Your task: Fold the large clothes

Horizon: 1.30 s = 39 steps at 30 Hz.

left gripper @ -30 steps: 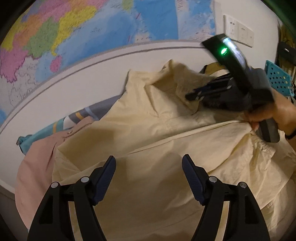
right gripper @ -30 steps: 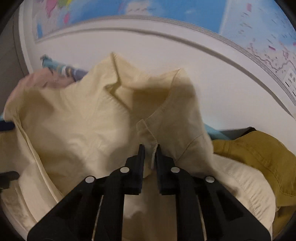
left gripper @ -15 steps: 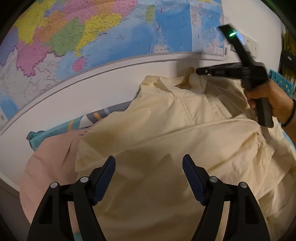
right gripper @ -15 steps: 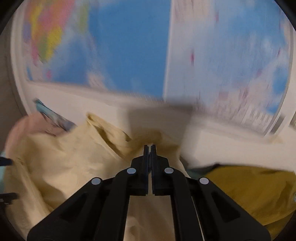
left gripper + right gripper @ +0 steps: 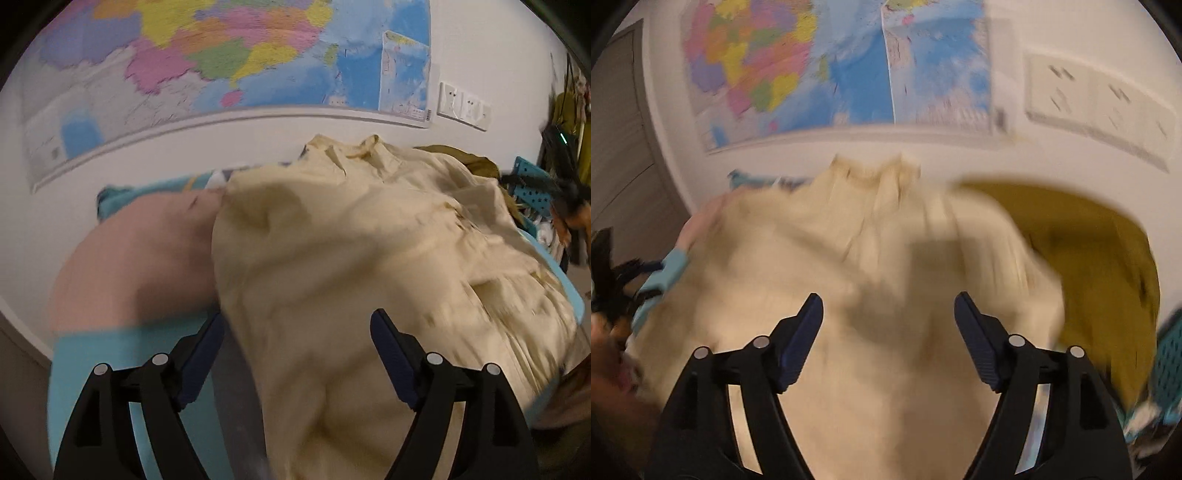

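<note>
gaping over the cream shirt (image 5: 871, 258), both hand-held grippers (image 5: 297, 354) (image 5: 888, 332), right jaws just parted.

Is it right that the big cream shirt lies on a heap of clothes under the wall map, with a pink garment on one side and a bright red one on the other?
Not quite. The cream shirt has a pink garment beside it, but the other is mustard yellow, as the right wrist view shows.

- The left claw (image 5: 297, 354) is angled downward, its jaws just widened, nothing pinched between them;
- The right claw (image 5: 888, 332) is tilted downward; its jaws have just sprung apart, nothing gripped.
</note>
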Motion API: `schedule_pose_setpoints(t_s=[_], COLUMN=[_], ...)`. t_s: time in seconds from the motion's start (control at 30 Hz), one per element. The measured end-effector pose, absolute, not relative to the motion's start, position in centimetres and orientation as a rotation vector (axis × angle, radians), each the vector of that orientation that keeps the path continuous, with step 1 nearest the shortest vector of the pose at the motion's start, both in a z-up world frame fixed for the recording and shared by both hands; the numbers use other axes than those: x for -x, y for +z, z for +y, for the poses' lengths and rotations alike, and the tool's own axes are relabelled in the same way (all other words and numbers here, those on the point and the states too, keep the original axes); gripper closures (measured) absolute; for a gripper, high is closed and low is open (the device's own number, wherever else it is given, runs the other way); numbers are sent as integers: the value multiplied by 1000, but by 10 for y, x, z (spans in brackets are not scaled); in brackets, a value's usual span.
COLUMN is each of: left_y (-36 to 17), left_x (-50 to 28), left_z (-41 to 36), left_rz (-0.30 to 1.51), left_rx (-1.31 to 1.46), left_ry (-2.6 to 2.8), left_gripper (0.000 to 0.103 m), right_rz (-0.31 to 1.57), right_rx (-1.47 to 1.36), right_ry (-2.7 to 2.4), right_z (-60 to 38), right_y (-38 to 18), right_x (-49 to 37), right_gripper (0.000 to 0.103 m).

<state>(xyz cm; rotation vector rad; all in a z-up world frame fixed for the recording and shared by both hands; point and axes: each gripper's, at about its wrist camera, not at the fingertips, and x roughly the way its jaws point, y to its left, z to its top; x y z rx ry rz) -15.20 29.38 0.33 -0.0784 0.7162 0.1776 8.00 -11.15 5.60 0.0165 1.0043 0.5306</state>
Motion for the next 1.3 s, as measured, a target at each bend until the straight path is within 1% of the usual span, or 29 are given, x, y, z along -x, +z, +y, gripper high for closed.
schedule_pose_setpoints(t_s=[0.03,0.2,0.33,0.43,0.53,0.6,0.63,0.7,0.73,0.77,0.8,0.83,0.87,0.9,0.97,1.07,1.13,1.2,1.23,1.27,1.3], left_y=[2,-7,-26,-36,-50,-56,-58,-58,-58,-59,-61,-63,-63,-59,-48,-21,-10,-12,-17,-25,-33], left_x=[162,224,259,273,270,261,254,244,238,233,225,222,220,220,229,248,260,262,257,253,249], left_z=[289,275,262,246,232,230,230,232,236,240,246,250,255,262,272,268,265,257,254,251,247], left_rz=[713,669,701,726,769,777,766,737,716,712,722,727,731,736,725,727,746,799,836,877,907], left_rx=[76,125,157,141,102,118,139,186,229,260,311,350,380,413,470,440,423,353,312,272,240], left_ry=[170,99,49,-8,10,41,68,116,138,162,195,192,211,225,208,193,169,180,206,226,233], left_gripper=[25,20,21,20,20,20,20,20,20,24,45,60,87,94,95,95,95,92,91,88,86], right_rz=[1019,1045,1050,1082,1087,1056,1030,988,975,966,970,961,940,913,873,847,875,978,1030,1120,1155], right_rx=[-52,-195,-276,-185,-74,-65,-71,-117,-135,-194,-268,-298,-314,-338,-409,-418,-416,-366,-354,-294,-257], right_ry=[532,478,470,507,479,458,443,432,427,436,462,467,470,475,517,538,556,530,530,498,476], right_z=[-125,-169,-194,-179,-166,-158,-157,-154,-153,-155,-156,-157,-156,-159,-168,-174,-176,-172,-170,-167,-166], right_y=[55,48,42,31,21,14,12,8,8,7,7,10,18,30,55,82,85,71,63,49,44], right_x=[-56,48,113,150,170,175,177,174,171,166,159,152,152,152,157,168,173,177,177,178,179], right_gripper=[27,26,17,13,14,14,16,23,36,64,77,87,97,97,99,100,100,100,97,82,71])
